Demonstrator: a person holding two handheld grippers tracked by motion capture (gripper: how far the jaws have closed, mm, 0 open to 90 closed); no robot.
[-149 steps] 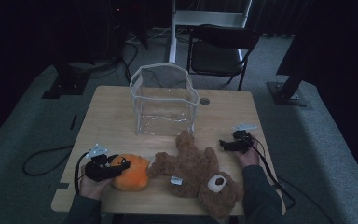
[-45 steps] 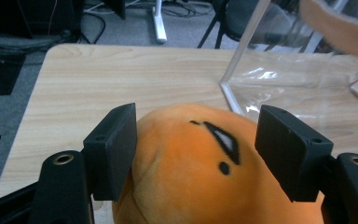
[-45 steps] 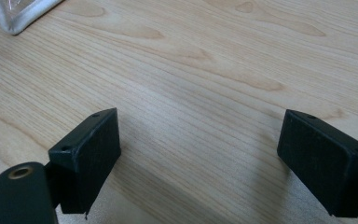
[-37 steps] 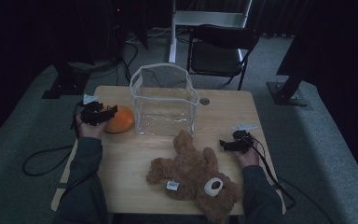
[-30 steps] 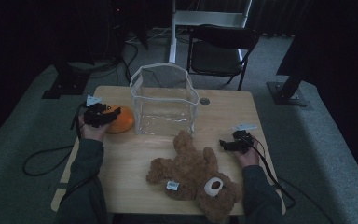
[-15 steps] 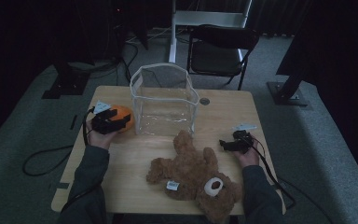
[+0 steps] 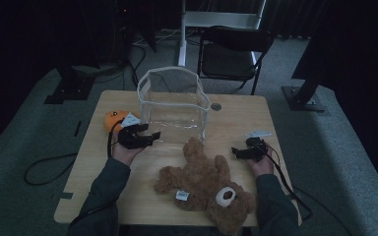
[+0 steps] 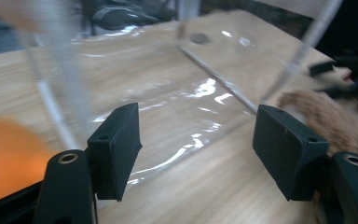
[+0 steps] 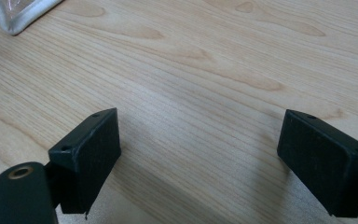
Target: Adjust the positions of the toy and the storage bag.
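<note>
In the high view the left tongs (image 7: 145,137) sit left of centre on the wooden counter (image 7: 236,115), held in a hand (image 7: 124,151) that comes up from the lower left, their tips aimed toward the lower left corner of the clear plastic bag (image 7: 173,101) that stands open in the upper middle of the counter. Their jaws are spread with nothing between them; they have just drawn in a little, and in the left gripper view the left tongs (image 8: 198,154) frame only the glossy wall of the clear plastic bag (image 8: 168,93) and bare wood. The orange plush toy (image 7: 114,118) lies just up and left of these tongs, near the counter's left edge and beside the bag's left wall; it is a blurred orange patch at the left edge of the left gripper view (image 8: 7,154). The brown teddy bear (image 7: 204,184) lies sprawled in the lower middle of the high view, one limb reaching up near the bag's lower right corner. The right tongs (image 7: 239,151) rest at the right of the counter, apart from the bear; the right gripper view shows the right tongs (image 9: 200,154) released and wide, with only wood grain between them.
</note>
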